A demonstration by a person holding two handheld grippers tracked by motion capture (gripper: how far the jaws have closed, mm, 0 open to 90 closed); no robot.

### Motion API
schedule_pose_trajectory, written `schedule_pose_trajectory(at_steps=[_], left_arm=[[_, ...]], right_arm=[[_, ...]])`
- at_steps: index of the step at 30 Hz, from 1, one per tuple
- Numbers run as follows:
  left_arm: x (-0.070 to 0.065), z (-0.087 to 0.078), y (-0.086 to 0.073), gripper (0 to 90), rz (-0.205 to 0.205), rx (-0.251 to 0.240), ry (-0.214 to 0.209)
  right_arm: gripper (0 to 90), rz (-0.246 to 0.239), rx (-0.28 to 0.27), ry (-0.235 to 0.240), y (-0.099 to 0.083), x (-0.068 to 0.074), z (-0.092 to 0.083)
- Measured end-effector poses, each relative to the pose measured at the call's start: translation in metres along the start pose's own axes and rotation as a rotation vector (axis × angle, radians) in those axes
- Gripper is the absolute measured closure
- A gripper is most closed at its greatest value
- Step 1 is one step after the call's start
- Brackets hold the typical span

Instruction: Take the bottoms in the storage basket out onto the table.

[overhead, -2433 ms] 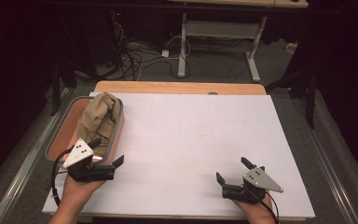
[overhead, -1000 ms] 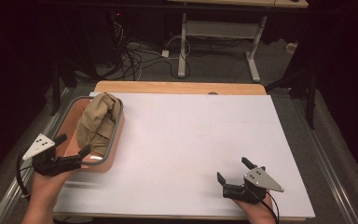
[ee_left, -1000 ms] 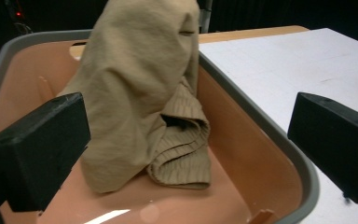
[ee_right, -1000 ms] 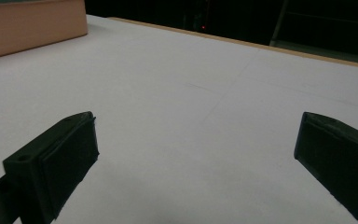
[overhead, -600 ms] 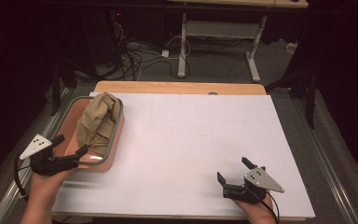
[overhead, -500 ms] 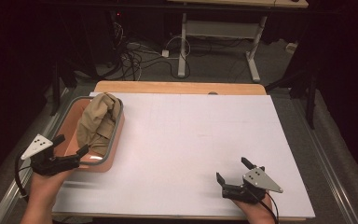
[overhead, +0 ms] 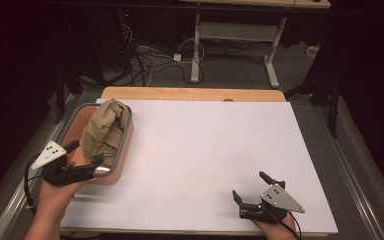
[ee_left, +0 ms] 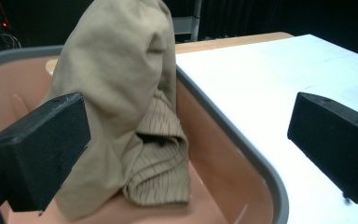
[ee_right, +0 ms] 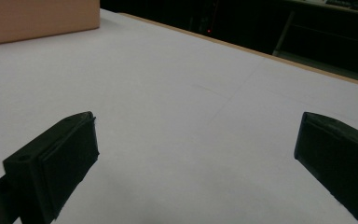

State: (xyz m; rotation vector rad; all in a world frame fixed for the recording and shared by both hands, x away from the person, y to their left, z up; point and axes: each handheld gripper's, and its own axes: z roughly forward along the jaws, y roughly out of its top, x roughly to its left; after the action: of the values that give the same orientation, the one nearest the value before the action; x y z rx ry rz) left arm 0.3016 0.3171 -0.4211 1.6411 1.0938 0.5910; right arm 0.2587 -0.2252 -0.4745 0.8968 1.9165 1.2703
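At the counter's (overhead: 195, 150) left edge, a tan cloth (overhead: 105, 131) sits bunched in a pink tub (overhead: 122, 155). The left hand-held gripper (overhead: 84, 155) hovers at the tub's near end, jaws spread wide astride its rim, gripping nothing. Near the counter's front right corner, the right hand-held gripper (overhead: 250, 187) rests wide open and empty.

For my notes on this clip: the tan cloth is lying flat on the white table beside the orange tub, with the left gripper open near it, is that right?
Not quite: the tan cloth is bunched inside the orange tub, as the left gripper view shows. The left gripper is indeed open near it.
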Motion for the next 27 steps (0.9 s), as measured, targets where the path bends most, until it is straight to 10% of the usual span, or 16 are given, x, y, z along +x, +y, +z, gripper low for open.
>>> schedule_pose_trajectory(at_steps=[7, 20, 27], left_arm=[[0.005, 0.018, 0.028, 0.0, -0.008, -0.013, 0.021], [0.041, 0.073, 0.046, 0.0, -0.015, 0.172, 0.098], [0.065, 0.099, 0.041, 0.0, -0.139, 0.253, 0.063]], right_arm=[[0.4, 0.009, -0.001, 0.014, -0.002, 0.002, -0.002], [0.4, 0.022, -0.004, 0.011, -0.003, 0.000, -0.003], [0.4, 0.023, -0.002, 0.011, -0.003, 0.000, -0.002]])
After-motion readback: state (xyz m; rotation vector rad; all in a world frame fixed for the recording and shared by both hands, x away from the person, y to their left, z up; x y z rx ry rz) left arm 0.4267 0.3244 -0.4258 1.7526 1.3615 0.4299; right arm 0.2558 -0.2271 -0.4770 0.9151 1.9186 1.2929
